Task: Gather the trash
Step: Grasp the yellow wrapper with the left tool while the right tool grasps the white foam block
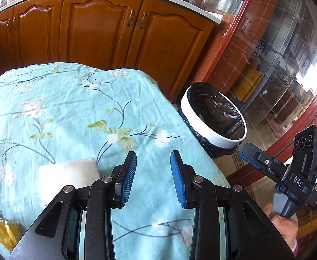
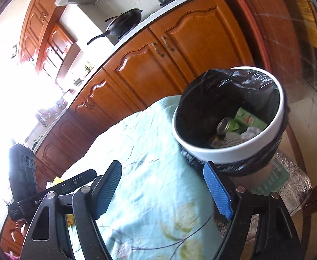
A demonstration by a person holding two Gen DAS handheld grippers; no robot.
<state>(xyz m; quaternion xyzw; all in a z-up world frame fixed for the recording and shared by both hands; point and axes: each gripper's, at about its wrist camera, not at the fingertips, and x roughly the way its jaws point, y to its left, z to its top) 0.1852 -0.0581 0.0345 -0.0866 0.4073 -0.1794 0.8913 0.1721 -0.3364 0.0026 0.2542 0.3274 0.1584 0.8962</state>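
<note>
Left of the left gripper, whose jaws stand apart and empty, lie a white sponge and gold wrapper on the counter; the slick wrapper could slip. Right gripper, jaws apart, fronts the trash bin.

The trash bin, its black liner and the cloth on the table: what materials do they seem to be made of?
The trash bin looks like smooth white plastic: an even, slightly glossy rim. Its liner appears to be thin black plastic film, crinkled and shiny, folded over the rim. The tablecloth seems to be woven fabric, matte and creased, printed with flowers on light blue; the exact fibre cannot be told.
</note>
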